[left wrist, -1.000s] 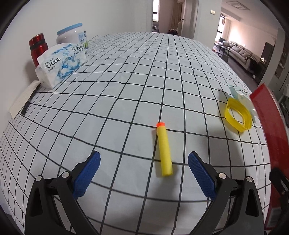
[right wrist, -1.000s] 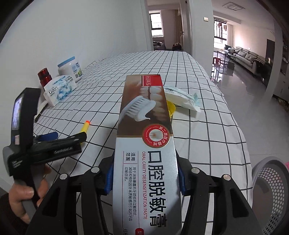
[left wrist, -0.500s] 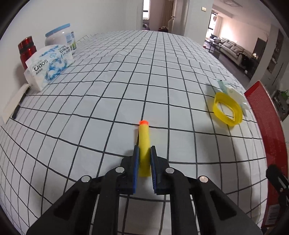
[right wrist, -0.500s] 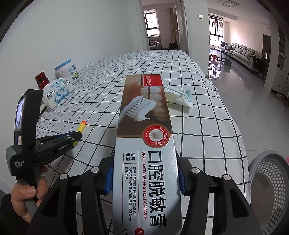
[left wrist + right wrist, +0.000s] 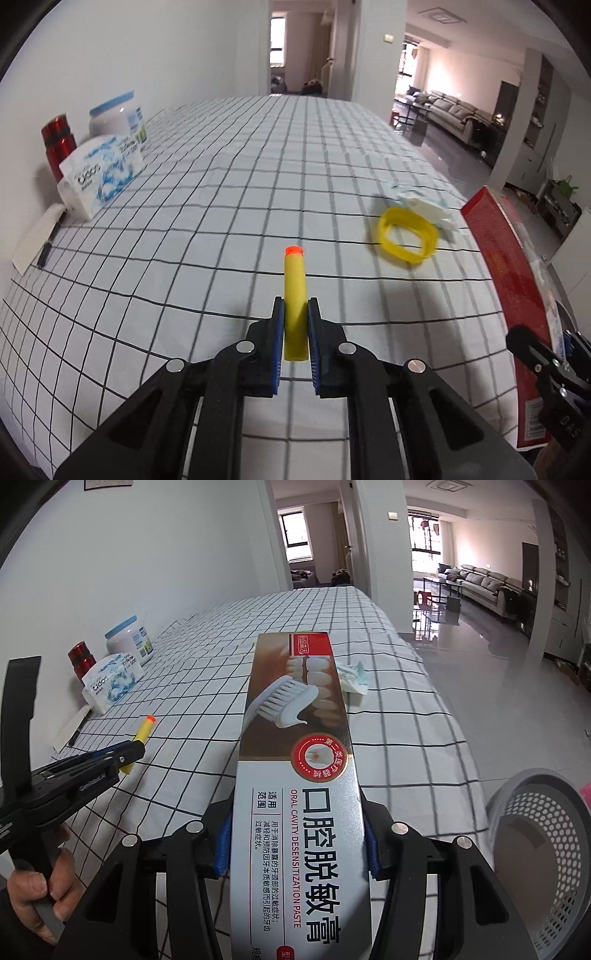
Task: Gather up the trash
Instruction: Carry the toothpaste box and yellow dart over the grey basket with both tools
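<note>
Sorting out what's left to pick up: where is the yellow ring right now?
In the left wrist view, the yellow ring lies on the checked tablecloth, right of the foam dart, against the crumpled white wrapper.

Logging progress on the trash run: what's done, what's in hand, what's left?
Done: nothing visibly binned; the perforated basket beside the table shows no trash inside. In hand: the left claw is shut on the yellow foam dart, and the right claw grips the toothpaste box. Left: the yellow ring and crumpled wrapper on the checked tablecloth.
</note>
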`<move>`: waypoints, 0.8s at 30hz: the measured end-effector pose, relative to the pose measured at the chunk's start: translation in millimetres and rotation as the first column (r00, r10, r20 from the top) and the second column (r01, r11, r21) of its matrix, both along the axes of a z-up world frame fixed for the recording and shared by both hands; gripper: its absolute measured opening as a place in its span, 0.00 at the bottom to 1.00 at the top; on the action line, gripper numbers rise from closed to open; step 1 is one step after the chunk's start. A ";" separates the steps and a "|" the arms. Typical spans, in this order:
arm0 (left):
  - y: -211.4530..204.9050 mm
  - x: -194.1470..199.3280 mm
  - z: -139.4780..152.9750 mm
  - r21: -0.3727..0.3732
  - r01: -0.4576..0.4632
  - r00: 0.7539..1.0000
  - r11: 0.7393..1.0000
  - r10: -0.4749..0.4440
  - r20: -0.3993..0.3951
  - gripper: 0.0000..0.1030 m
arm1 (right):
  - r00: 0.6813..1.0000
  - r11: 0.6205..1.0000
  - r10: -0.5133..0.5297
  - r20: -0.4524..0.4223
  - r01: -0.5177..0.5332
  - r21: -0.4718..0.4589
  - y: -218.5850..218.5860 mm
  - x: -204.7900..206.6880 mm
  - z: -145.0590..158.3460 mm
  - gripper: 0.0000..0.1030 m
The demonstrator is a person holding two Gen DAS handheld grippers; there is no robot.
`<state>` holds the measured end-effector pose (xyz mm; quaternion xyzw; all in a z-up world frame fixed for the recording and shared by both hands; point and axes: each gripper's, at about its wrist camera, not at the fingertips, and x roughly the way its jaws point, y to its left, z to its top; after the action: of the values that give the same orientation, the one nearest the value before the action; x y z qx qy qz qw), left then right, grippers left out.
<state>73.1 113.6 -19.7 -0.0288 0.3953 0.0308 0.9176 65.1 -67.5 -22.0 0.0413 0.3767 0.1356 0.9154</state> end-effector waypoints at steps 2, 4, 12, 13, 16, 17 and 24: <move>-10.4 -4.2 3.8 0.009 0.022 1.000 1.000 -0.022 0.013 0.13 | 1.000 1.000 -0.017 0.005 0.017 0.003 -7.2 -5.2 1.7 0.50; -24.0 -9.6 7.6 0.012 0.052 0.998 0.999 -0.052 0.024 0.13 | 0.999 0.999 -0.035 0.011 0.035 0.004 -14.5 -10.4 2.9 0.50; -79.4 -22.8 14.8 0.024 0.170 0.984 0.985 -0.171 0.047 0.13 | 0.988 0.989 -0.150 0.019 0.150 0.014 -64.1 -34.0 3.0 0.50; -85.8 -24.0 15.1 0.026 0.183 0.982 0.983 -0.184 0.049 0.13 | 0.987 0.987 -0.162 0.018 0.162 0.015 -69.5 -36.0 2.8 0.50; -109.2 -26.2 14.7 0.027 0.235 0.971 0.972 -0.236 0.049 0.13 | 0.977 0.977 -0.213 0.015 0.213 0.023 -91.5 -44.0 1.0 0.50; -117.3 -26.7 14.6 0.028 0.252 0.966 0.967 -0.253 0.049 0.13 | 0.972 0.972 -0.233 0.013 0.232 0.027 -99.9 -47.4 0.1 0.50; -182.9 -27.7 8.9 0.014 0.374 0.927 0.927 -0.374 0.035 0.13 | 0.933 0.933 -0.360 -0.011 0.360 0.020 -153.7 -70.5 -12.6 0.50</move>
<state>45.4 -69.3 -10.8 0.0499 0.3761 -0.1438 0.9140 -5.3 -221.2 -34.6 0.1200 0.3646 -0.0302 0.9229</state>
